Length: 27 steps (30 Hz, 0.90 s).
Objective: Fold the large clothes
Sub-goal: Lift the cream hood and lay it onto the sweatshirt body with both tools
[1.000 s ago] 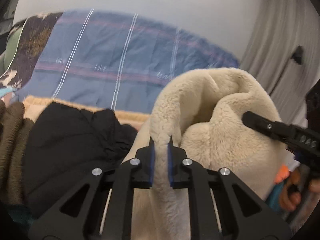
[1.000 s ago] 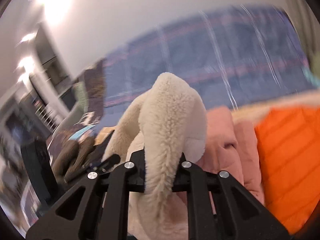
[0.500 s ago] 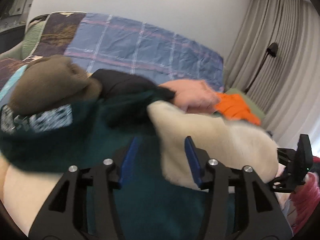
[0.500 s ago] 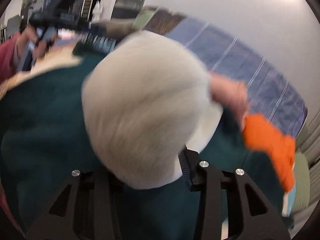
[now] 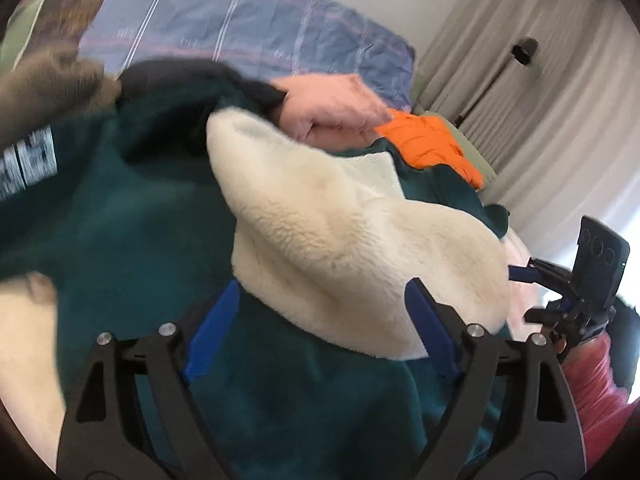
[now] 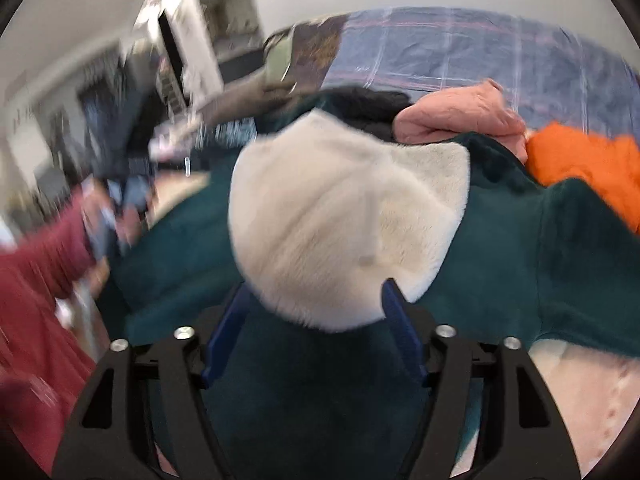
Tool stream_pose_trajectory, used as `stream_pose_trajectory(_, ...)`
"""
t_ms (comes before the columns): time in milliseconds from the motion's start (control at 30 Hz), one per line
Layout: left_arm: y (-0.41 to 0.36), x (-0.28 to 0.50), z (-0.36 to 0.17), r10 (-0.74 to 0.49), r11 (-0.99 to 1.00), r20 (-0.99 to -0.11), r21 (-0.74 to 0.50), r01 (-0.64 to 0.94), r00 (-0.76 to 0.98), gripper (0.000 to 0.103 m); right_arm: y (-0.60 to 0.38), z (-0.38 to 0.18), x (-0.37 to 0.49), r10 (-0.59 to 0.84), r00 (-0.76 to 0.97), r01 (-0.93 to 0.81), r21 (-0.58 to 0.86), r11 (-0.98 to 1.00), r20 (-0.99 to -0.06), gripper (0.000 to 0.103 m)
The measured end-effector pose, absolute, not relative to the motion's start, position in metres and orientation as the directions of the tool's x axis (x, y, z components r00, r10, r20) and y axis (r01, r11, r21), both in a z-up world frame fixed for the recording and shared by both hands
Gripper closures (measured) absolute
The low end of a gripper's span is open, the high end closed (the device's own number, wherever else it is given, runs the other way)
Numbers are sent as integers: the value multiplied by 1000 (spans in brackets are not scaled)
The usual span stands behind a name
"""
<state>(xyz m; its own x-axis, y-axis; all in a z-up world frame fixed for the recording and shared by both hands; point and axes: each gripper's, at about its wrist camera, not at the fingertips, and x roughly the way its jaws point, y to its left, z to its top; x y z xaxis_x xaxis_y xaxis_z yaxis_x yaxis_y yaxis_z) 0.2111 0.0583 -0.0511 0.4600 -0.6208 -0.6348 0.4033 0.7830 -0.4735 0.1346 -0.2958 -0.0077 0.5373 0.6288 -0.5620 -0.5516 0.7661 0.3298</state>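
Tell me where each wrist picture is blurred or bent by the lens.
Left wrist view: motion smear on the brown garment and green fleece at left; the curtains bow with the fisheye. Right wrist view: the room and red sleeve at left streak badly; the cream fleece is soft, the fingers sharper.

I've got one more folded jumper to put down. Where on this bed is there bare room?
Bare blue plaid bedspread lies open beyond the clothes. The middle is crowded: cream fleece lies on a dark green garment, with pink, orange and black pieces packed behind.
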Motion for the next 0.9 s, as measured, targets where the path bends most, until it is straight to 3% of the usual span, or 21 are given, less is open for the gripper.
stream_pose_trajectory(100,66,231,-69,-674,737,-626,-607,298,393,16,-312,-22,164,613,547,-378,486,788,-570,29)
stream_pose_trajectory(200,66,247,-78,-719,688,-591,-682,249,367,16,-297,-43,177,630,511,-348,530,773,-584,29)
stream_pose_trajectory(267,58,255,-82,-726,682,-588,-683,262,357,11,-261,-60,179,605,464,-390,463,796,-648,29)
stream_pose_trajectory(367,43,274,-97,-703,708,-623,-660,252,342,11,-224,-71,176,515,483,-427,323,845,-708,18)
stream_pose_trajectory(400,40,279,-102,-699,712,-627,-656,250,344,18,-217,-67,173,495,492,-441,286,851,-716,18)
stream_pose_trajectory(433,40,281,-103,-694,717,-629,-646,262,351,43,-217,-62,172,496,483,-448,283,848,-721,18)
stream_pose_trajectory(467,38,283,-101,-679,733,-639,-611,299,360,57,-221,-56,174,512,463,-455,302,838,-723,18)
stream_pose_trajectory(500,37,283,-98,-675,738,-645,-587,334,358,66,-230,-46,178,543,450,-455,342,822,-709,18)
stream_pose_trajectory(533,37,282,-95,-673,740,-645,-575,349,363,67,-242,-36,181,562,468,-441,371,817,-682,18)
stream_pose_trajectory(600,38,282,-88,-669,743,-646,-562,363,368,66,-268,-16,196,570,539,-387,419,822,-621,18)
stream_pose_trajectory(733,46,292,-69,-609,793,-651,-518,321,452,26,-285,-9,251,493,597,-256,433,864,-633,18)
stream_pose_trajectory(867,54,318,-64,-600,790,-620,-558,254,505,22,-280,-30,310,506,556,-204,482,852,-659,20)
stream_pose_trajectory(900,51,329,-67,-597,794,-635,-555,248,491,34,-269,-41,327,526,520,-199,504,840,-673,32)
